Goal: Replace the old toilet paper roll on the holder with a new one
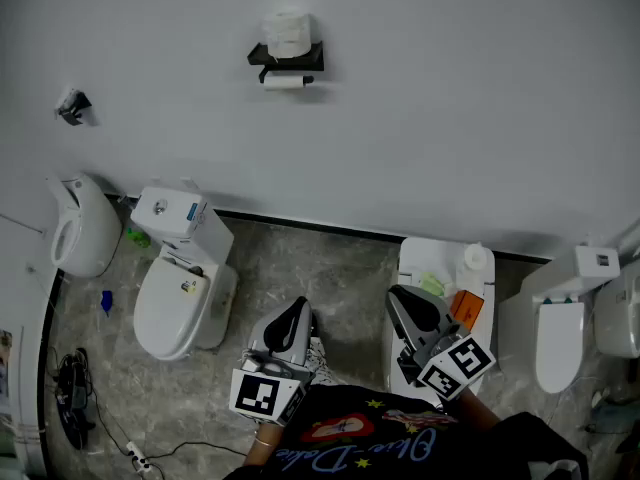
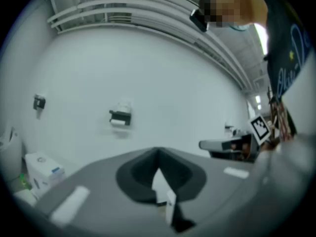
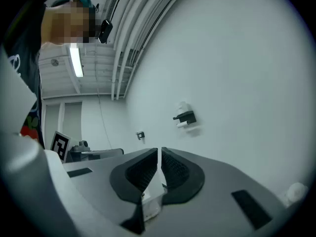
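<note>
A black toilet paper holder [image 1: 286,60] hangs high on the white wall. A full white roll [image 1: 288,31] rests on its top shelf, and a thin white roll [image 1: 285,82] sits on the bar below. The holder shows small and far off in the left gripper view [image 2: 120,117] and the right gripper view [image 3: 185,117]. My left gripper [image 1: 297,308] and right gripper [image 1: 400,298] are held low and level, close to my body and well short of the wall. Both point toward the wall. Each is shut with nothing between the jaws [image 2: 158,154] [image 3: 159,152].
A white toilet [image 1: 180,293] stands at lower left, with a white wall-hung fixture [image 1: 80,228] beyond it. A white stand [image 1: 410,253] with a bottle and small items is beside my right gripper. Another toilet [image 1: 562,318] is at right. Cables [image 1: 75,393] lie on the stone floor.
</note>
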{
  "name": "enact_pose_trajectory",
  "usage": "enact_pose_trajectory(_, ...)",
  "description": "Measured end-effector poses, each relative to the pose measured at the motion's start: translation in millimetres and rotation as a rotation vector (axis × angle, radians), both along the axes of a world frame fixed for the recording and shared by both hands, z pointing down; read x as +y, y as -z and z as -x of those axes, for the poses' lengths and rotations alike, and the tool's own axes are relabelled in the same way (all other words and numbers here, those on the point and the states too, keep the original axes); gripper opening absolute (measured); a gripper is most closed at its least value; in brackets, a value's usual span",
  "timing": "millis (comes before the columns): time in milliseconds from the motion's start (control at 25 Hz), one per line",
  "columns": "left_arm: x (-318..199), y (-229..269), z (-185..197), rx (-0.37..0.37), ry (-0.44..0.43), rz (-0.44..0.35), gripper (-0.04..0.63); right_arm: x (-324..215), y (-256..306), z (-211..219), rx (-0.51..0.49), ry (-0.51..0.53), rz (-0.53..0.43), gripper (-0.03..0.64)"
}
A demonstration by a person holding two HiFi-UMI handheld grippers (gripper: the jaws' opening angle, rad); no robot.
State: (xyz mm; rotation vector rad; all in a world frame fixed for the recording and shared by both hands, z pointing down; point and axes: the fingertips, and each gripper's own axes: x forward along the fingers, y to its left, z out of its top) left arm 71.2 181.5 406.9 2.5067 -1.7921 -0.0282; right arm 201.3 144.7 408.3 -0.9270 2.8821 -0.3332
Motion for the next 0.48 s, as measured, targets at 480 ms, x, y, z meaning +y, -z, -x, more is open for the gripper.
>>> enact_pose_trajectory(480,-182,35,140,-0.034,-0.123,-0.032,-0.009,-175,44,161,-0.027,-0.106,-0.037,0.014)
